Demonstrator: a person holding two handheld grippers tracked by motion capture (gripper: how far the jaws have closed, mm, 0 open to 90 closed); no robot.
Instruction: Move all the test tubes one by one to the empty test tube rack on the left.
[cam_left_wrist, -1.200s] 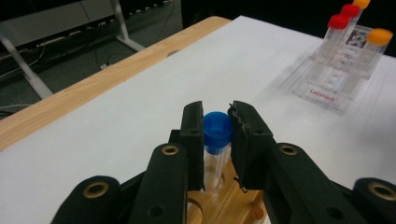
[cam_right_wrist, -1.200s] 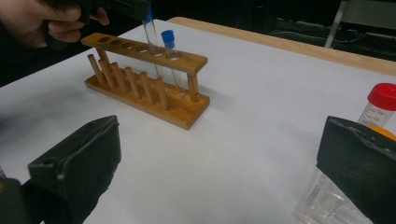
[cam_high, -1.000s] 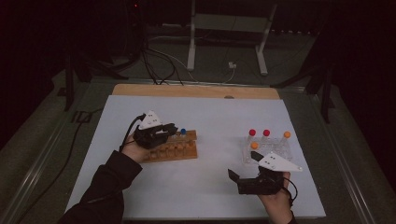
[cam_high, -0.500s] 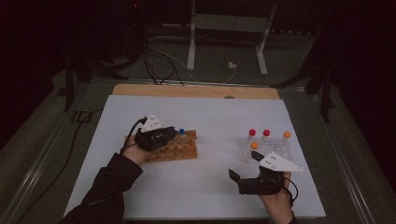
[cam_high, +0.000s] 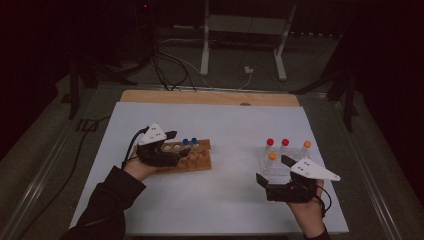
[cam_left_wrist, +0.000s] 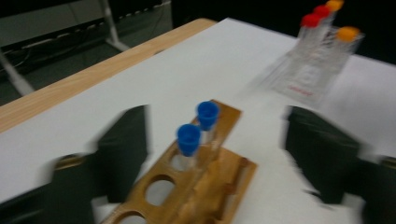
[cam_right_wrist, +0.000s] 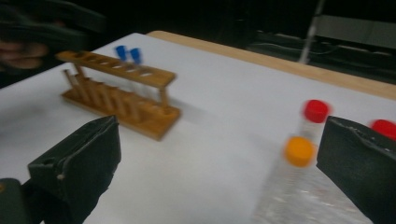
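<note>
A wooden tube rack (cam_high: 197, 159) lies left of centre and holds two blue-capped tubes (cam_high: 189, 142) near its right end. My left gripper (cam_high: 175, 147) hovers open over the rack's left end; in the left gripper view its jaws stand wide on either side of the rack (cam_left_wrist: 201, 186) and the blue caps (cam_left_wrist: 189, 138). A clear plastic rack (cam_high: 280, 162) at the right carries red-capped tubes (cam_high: 277, 142) and orange-capped tubes (cam_high: 272, 156). My right gripper (cam_high: 272, 170) is open just in front of it, with an orange cap (cam_right_wrist: 299, 150) between its jaws' line of sight.
The white mat (cam_high: 230, 200) ends in a wooden strip (cam_high: 210, 97) at the far side. Beyond the table stand a metal frame (cam_high: 242, 45) and cables on the floor (cam_high: 170, 65). The other hand (cam_right_wrist: 23, 46) shows at the upper left of the right gripper view.
My left gripper has shifted slightly toward the person over the wooden rack's left end. The right gripper has hardly moved.
</note>
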